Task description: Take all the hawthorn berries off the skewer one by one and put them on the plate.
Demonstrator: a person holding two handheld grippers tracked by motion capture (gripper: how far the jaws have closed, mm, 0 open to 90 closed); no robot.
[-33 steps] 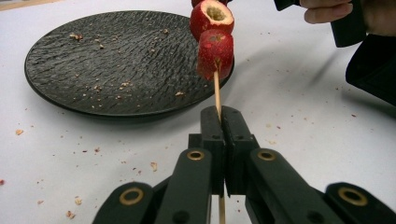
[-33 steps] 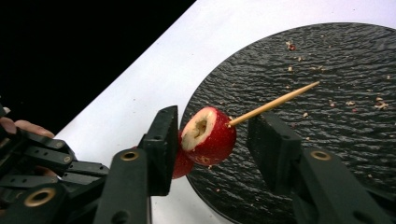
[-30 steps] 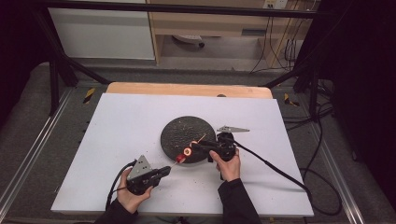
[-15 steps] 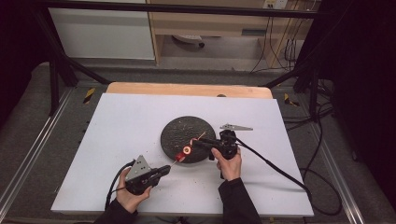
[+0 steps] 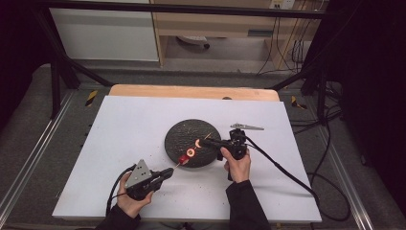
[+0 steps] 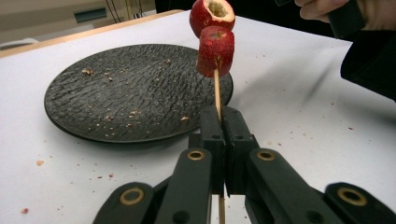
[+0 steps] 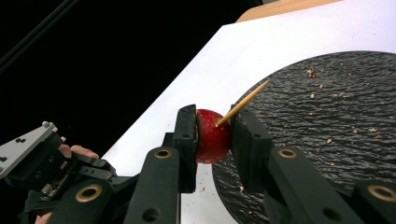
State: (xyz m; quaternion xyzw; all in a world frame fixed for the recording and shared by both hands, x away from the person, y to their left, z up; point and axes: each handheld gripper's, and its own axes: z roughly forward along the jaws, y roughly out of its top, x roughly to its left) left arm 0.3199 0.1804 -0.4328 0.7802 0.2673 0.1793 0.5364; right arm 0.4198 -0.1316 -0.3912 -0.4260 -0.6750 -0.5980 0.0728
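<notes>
High view: black plate (image 5: 191, 139) at table (image 5: 119, 124) centre; skewer (image 5: 178, 164) with red fruit pieces held over plate's near rim.

Left gripper view: left gripper (image 6: 223, 122) jaws clamped on skewer (image 6: 216, 93), lower fruit piece (image 6: 215, 51) threaded.

Right gripper view: right gripper (image 7: 215, 133) jaws just closed, clamped on upper fruit piece (image 7: 212, 136) at plate's (image 7: 327, 121) edge.

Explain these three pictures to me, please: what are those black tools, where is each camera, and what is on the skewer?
A person holds two hand-held grippers. The high view looks down on the white table. Each gripper also carries its own camera, looking along its black jaws. A dark plate scattered with crumbs lies on the table. The left gripper is shut on a thin wooden skewer with a red fruit piece threaded on. The right gripper, whose jaws have just been closing, grips another red piece with the skewer's tip through it.
</notes>
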